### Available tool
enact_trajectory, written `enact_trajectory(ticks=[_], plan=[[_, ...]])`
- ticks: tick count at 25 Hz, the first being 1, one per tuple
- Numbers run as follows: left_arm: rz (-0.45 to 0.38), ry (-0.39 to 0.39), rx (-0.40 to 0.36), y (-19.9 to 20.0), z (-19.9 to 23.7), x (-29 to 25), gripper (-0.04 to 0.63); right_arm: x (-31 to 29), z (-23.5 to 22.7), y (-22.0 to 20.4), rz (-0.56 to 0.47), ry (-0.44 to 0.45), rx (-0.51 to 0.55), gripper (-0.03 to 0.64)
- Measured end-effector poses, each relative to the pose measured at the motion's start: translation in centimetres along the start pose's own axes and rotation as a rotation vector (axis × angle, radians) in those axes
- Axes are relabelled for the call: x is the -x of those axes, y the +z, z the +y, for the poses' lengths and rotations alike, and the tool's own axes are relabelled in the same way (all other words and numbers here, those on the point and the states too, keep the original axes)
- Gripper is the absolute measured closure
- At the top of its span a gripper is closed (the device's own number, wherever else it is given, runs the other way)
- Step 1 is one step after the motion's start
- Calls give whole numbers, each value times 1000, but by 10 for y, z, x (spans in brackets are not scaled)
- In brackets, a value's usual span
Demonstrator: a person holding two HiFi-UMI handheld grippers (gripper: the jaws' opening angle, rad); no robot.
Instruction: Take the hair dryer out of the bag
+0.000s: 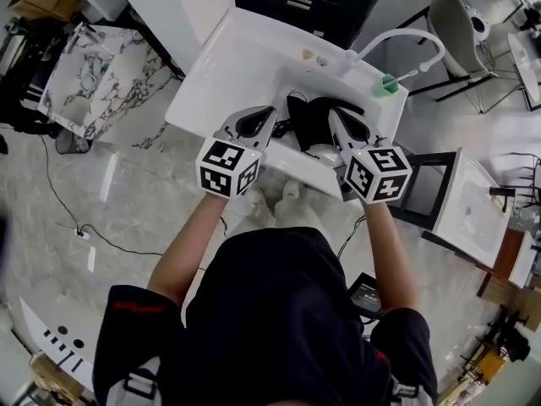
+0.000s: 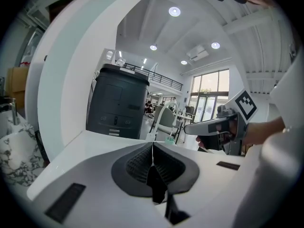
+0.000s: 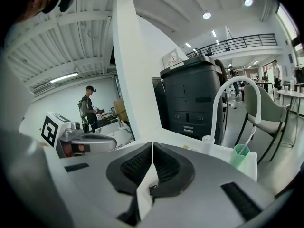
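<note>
A black bag (image 1: 311, 118) lies in the bowl of a white washbasin (image 1: 221, 68). A pale rounded shape (image 1: 325, 151) shows at the bag's near edge; I cannot tell whether it is the hair dryer. My left gripper (image 1: 269, 113) hovers at the bag's left side and my right gripper (image 1: 335, 115) at its right side, tips pointing towards each other over it. In the left gripper view the pads (image 2: 153, 148) are pressed together, with a dark bit of bag showing below them. The right gripper (image 3: 152, 148) is shut too, nothing between its pads.
A white arched hose (image 1: 407, 36) and a green cup (image 1: 387, 85) with a toothbrush stand at the basin's far right corner. A black cabinet (image 2: 118, 103) stands behind it. A marble slab (image 1: 91, 76) leans at left, and another white basin (image 1: 478, 211) sits at right.
</note>
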State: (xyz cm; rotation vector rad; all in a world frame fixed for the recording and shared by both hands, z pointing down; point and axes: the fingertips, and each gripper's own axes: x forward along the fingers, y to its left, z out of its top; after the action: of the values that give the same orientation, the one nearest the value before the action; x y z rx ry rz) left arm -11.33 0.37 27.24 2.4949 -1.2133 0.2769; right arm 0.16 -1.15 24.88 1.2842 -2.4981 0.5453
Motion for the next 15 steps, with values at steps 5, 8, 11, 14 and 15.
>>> enact_trajectory(ticks=[5, 8, 11, 14, 15], plan=[[40, -12, -4, -13, 1, -10, 580, -8, -10, -16, 34, 2, -20, 581], [64, -11, -2, -23, 4, -21, 580, -16, -21, -29, 64, 3, -33, 581], [92, -7, 2, -34, 8, -31, 580, -24, -33, -41, 96, 5, -35, 581], [135, -17, 20, -52, 9, -45, 580, -32, -46, -54, 133, -2, -34, 581], [151, -21, 23, -59, 9, -49, 580, -35, -50, -59, 145, -6, -31, 581]])
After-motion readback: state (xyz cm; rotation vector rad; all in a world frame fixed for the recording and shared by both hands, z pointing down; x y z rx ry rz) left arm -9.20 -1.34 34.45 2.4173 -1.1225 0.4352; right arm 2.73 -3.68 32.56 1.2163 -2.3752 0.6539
